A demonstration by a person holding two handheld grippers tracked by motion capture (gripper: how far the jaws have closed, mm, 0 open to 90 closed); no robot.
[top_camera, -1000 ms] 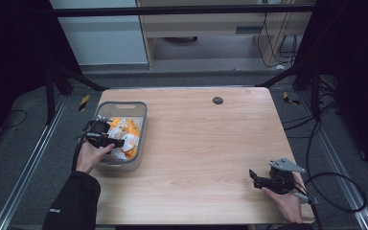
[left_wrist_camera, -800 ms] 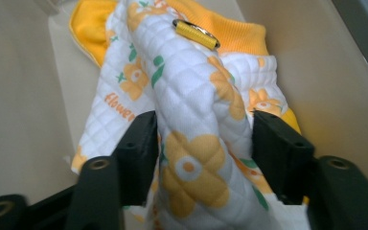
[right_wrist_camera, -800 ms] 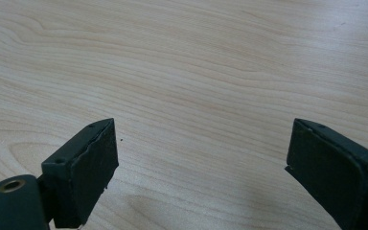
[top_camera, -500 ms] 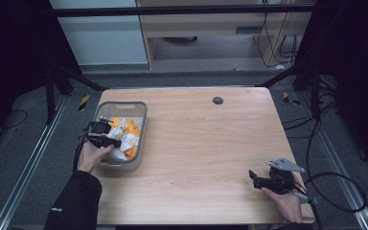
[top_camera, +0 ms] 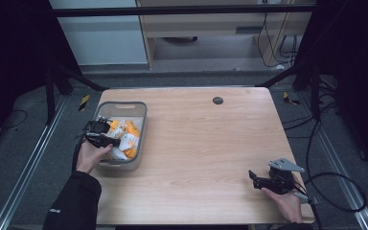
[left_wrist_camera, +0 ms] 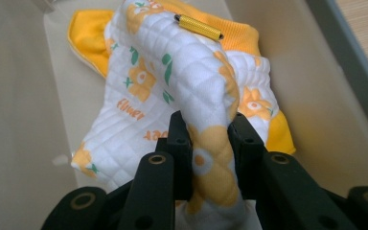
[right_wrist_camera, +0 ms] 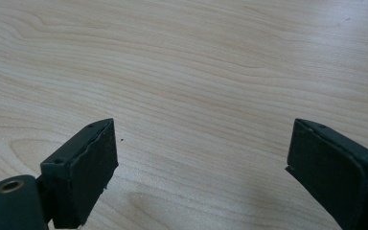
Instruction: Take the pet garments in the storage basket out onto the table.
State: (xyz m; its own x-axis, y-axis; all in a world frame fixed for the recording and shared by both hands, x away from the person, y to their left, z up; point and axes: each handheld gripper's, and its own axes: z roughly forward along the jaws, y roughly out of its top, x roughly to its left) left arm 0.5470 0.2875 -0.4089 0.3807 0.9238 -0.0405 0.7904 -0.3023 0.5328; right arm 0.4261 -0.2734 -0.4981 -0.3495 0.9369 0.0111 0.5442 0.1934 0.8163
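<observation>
The left gripper (left_wrist_camera: 210, 132) has just closed, pinching a fold of the quilted flowered cloth (left_wrist_camera: 182, 81) in the grey bin (top_camera: 141, 125), so a lift out looks next, while the right gripper (right_wrist_camera: 201, 158) waits with jaws apart over bare table (right_wrist_camera: 196, 62).

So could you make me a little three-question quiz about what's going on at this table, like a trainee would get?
1. True or false: the left gripper has its jaws pinched on a fold of the quilted flower cloth.
2. Where does the cloth lie? A) on the bare table B) inside the grey bin C) on the floor
3. What is between the jaws of the right gripper?

Key
1. True. Its jaws have just been closing, and the pads now squeeze the fold.
2. B.
3. Nothing. The jaws stand wide apart over the bare wooden table.
</observation>
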